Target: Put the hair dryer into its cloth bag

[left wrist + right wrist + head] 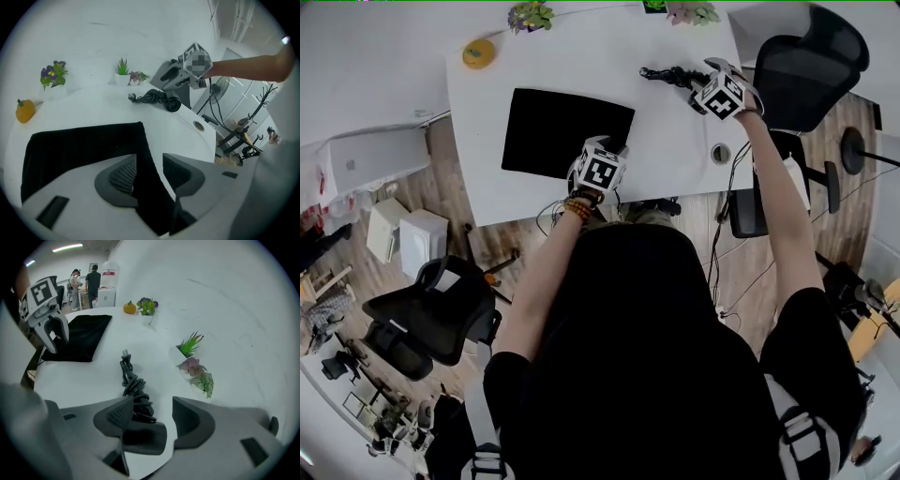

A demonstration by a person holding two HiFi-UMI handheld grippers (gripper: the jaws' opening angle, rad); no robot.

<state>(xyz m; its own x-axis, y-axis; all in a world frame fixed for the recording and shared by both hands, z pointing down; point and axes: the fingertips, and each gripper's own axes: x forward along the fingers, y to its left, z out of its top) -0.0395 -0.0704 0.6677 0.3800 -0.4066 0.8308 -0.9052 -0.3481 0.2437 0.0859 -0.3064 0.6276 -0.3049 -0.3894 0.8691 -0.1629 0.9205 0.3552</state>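
Hair dryer [136, 397], cord coiled, lies on the table [675, 141] between the wide jaws of our right tool [151, 416]; our left tool [149, 171] gapes over the flat cloth bag [79, 150].

L gripper [602, 155] at black cloth bag [562, 131] edge; R gripper [712, 80] by hair dryer [670, 75] on white table [675, 141].

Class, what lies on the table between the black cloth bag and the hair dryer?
Nothing: only bare white table separates the cloth bag from the hair dryer, as the head view and right gripper view show.
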